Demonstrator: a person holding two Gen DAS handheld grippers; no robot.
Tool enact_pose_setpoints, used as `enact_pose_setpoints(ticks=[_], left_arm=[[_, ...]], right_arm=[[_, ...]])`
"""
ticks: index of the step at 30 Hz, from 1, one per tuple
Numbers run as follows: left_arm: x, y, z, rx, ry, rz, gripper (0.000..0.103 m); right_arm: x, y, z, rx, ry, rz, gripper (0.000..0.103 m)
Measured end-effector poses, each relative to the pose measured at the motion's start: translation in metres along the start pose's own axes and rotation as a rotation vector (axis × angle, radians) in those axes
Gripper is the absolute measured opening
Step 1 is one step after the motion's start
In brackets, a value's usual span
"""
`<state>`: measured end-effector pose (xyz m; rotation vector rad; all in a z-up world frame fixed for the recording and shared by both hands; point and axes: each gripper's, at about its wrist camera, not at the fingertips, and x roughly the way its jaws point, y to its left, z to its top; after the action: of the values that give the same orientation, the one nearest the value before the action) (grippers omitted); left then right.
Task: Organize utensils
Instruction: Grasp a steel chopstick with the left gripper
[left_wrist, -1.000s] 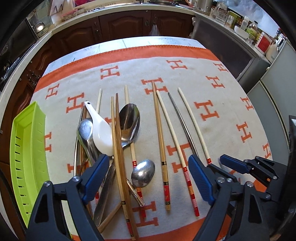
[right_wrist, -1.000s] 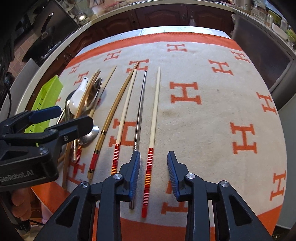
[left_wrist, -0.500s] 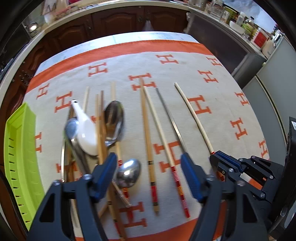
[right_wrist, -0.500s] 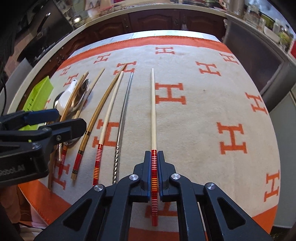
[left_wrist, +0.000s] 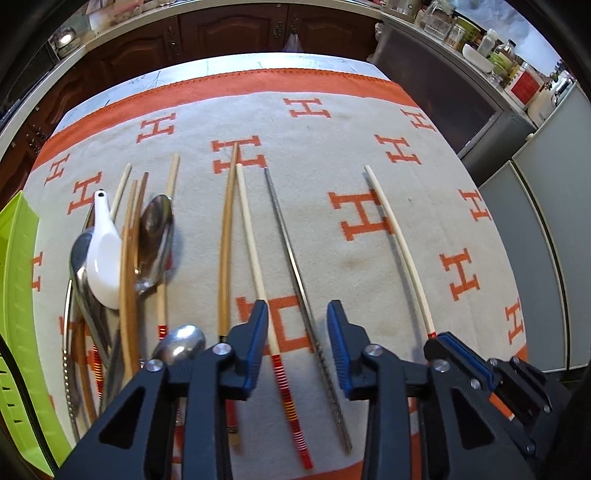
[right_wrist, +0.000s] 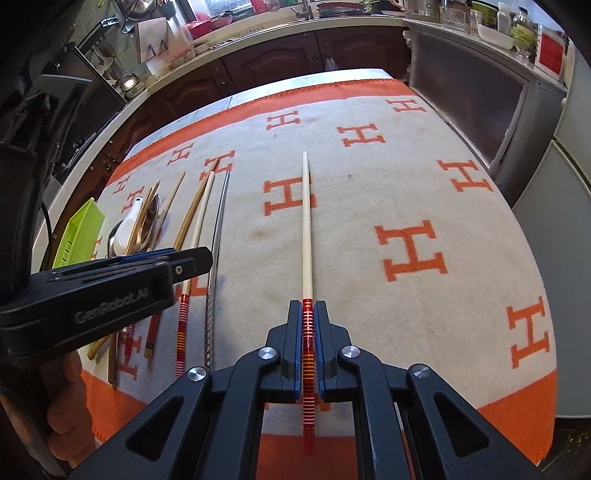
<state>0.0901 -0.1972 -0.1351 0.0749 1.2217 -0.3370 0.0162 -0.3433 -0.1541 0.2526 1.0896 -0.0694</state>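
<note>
A kitchen table draped in a cream blanket (left_wrist: 332, 122) patterned with orange H motifs serves as the stage for a utensil sort. The right gripper (right_wrist: 308, 345) is clamped on the red-banded end of a cream chopstick (right_wrist: 306, 221), which stretches away from it, well apart from the other utensils, to their right. The left gripper (left_wrist: 297, 332), its blue-padded jaws closing, hovers over two more pieces that lie between them untouched: a second cream chopstick with red bands (left_wrist: 255, 266) and, just right of it, a metal chopstick (left_wrist: 291, 243) with a twisted handle. Left of that metal chopstick lies a darker bamboo chopstick (left_wrist: 225, 236). Farther left sits a heap of utensils, where a white ceramic soup spoon (left_wrist: 101, 254) rests on metal spoons (left_wrist: 155, 240) crossed by brown wooden chopsticks (left_wrist: 127, 266). A lime-green slotted tray (left_wrist: 18, 295) stands at the blanket's edge, left of the heap. A bare hand (right_wrist: 66, 398) grips the left tool's handle.
</note>
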Motion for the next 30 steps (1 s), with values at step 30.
enact_pose_setpoints(ticks=[30], left_arm=[[-0.018, -0.008, -0.013, 0.009, -0.144, 0.104, 0.003]], right_arm=[[-0.031, -0.007, -0.017, 0.038, -0.034, 0.062, 0.006]])
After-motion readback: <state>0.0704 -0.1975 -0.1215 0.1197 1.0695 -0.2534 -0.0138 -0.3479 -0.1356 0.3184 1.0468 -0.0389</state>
